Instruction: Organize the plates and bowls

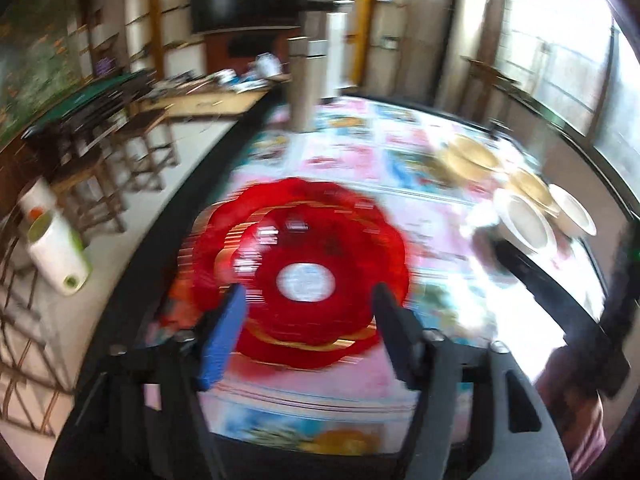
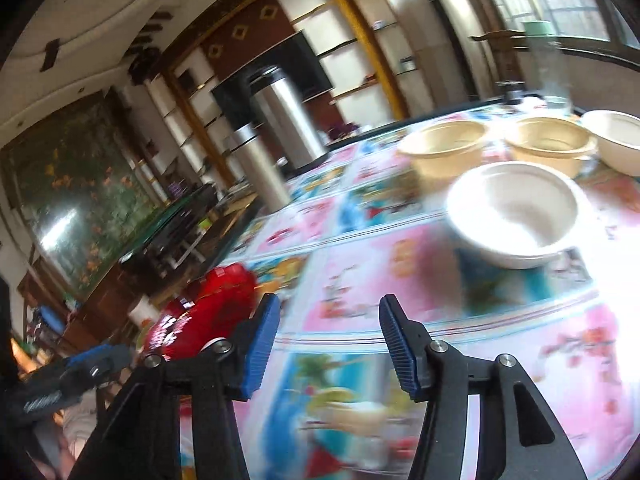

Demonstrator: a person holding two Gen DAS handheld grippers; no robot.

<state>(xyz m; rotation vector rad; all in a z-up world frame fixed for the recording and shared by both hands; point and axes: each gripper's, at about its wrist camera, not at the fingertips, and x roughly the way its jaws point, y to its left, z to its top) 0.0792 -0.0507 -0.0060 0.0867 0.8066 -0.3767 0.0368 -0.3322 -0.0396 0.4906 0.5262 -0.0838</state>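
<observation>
Left gripper (image 1: pixel 308 300) hangs with jaws apart and empty over the red plate (image 1: pixel 300 272) lying flat on the table; the right gripper (image 2: pixel 328 320) is spread too, facing the white bowl (image 2: pixel 514 212). That scalloped plate looks stiff, glossy, likely slippery, so pinch the rim. Underneath, a slick floral tablecloth (image 2: pixel 360 280); behind, a steel flask (image 1: pixel 302 80) and cluttered shelves.

Daylight enters from the windows (image 1: pixel 560 40) at upper right; they read blown out in my left wrist view. Strong glare on the glossy tabletop (image 1: pixel 500 280) at its right side, and again at the right edge of the tabletop in the right wrist view. Both frames are motion-blurred: the red plate (image 1: pixel 300 264) is streaked with horizontal tearing, and the near white bowl (image 2: pixel 516 216) is smeared. Fisheye bends walls and shelves; corners vignette to black. The painting (image 2: pixel 68 208) carries a bright reflection.
</observation>
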